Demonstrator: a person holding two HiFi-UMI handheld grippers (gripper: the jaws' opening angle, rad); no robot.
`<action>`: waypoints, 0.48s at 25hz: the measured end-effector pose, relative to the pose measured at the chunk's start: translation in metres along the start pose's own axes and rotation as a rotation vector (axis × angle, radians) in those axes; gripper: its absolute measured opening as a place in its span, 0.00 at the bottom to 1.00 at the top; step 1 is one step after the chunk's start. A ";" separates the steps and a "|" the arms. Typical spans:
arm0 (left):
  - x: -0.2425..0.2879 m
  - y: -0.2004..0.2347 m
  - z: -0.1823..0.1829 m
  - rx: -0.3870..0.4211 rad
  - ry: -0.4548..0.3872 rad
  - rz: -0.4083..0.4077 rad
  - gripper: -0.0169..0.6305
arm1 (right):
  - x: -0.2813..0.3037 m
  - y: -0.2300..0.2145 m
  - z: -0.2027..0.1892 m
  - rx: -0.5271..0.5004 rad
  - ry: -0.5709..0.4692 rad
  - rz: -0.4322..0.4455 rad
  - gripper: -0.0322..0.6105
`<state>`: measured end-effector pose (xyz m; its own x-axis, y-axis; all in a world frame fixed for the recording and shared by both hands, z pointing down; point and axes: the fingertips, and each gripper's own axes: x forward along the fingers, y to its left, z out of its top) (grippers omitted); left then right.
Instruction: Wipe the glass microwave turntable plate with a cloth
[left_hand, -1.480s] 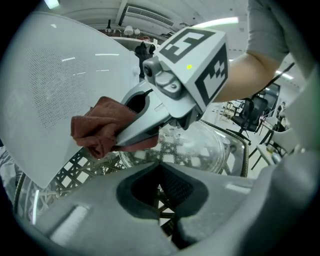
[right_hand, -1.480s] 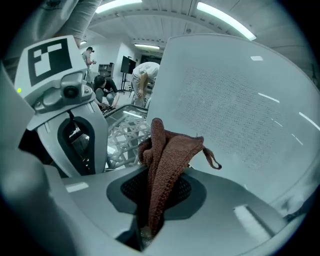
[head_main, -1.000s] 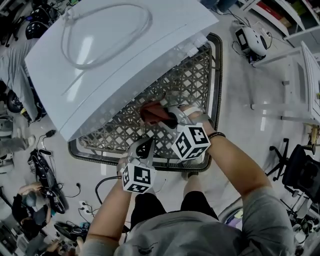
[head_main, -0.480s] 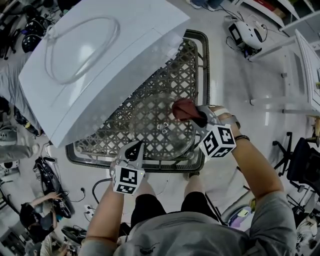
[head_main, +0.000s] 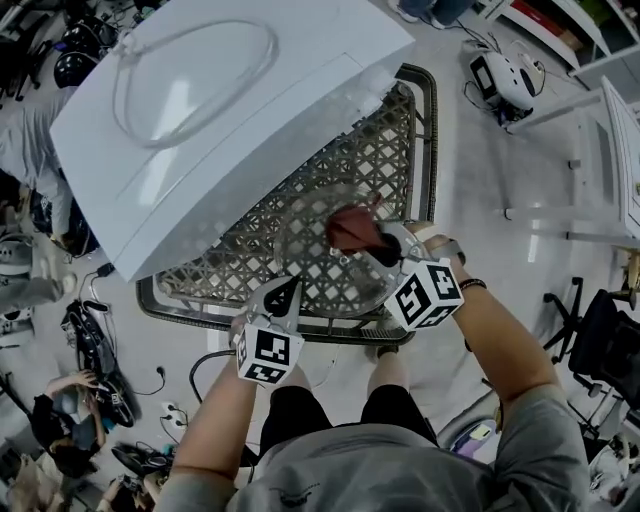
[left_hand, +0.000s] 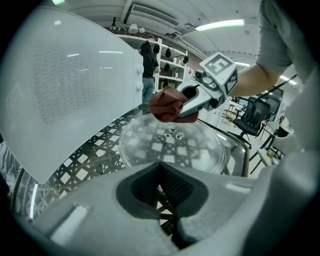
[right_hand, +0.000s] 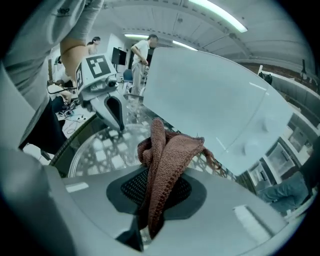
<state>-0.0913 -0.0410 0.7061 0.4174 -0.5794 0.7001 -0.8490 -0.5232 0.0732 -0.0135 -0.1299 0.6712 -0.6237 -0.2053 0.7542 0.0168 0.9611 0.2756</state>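
a: where's the plate?

b: the plate (head_main: 300, 255) lies flat on the lattice table (head_main: 405, 130), just in front of the white microwave (head_main: 230, 120). the weave shows through the glass.

a: and the cloth?

b: the reddish-brown cloth (head_main: 350, 228) is bunched up and clamped in the right gripper (head_main: 378, 245). in the right gripper view it stands up out of the clenched jaws in folds, with a frayed bit at one side.

a: is it on the glass?

b: it sits over the far side of the plate, toward the microwave. i can't tell whether it touches the glass.

a: what about the left gripper?

b: the left gripper (head_main: 283, 293) is at the near rim, on the person's side. its jaws are pressed together with the pads meeting, and nothing shows between them. in the right gripper view its tips point down at the plate's edge. i can't say if they're touching it or just above it.

a: how do the two stand to each other?

b: they're well apart, facing one another across the plate.

a: anything else around?

b: a black chair (head_main: 600, 330) is on the floor off to the right, and a person (right_hand: 142, 57) stands beyond the table.
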 end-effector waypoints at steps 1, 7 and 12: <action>0.000 0.000 0.000 0.002 -0.002 0.002 0.02 | 0.009 0.008 0.018 -0.010 -0.032 0.021 0.16; 0.000 0.000 0.000 0.002 -0.003 -0.005 0.02 | 0.070 0.052 0.097 -0.099 -0.122 0.121 0.16; 0.001 0.000 -0.001 0.014 -0.004 -0.007 0.02 | 0.096 0.066 0.112 -0.169 -0.102 0.162 0.16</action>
<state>-0.0913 -0.0408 0.7074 0.4248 -0.5785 0.6964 -0.8415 -0.5360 0.0681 -0.1597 -0.0661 0.6955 -0.6778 -0.0232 0.7349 0.2478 0.9338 0.2580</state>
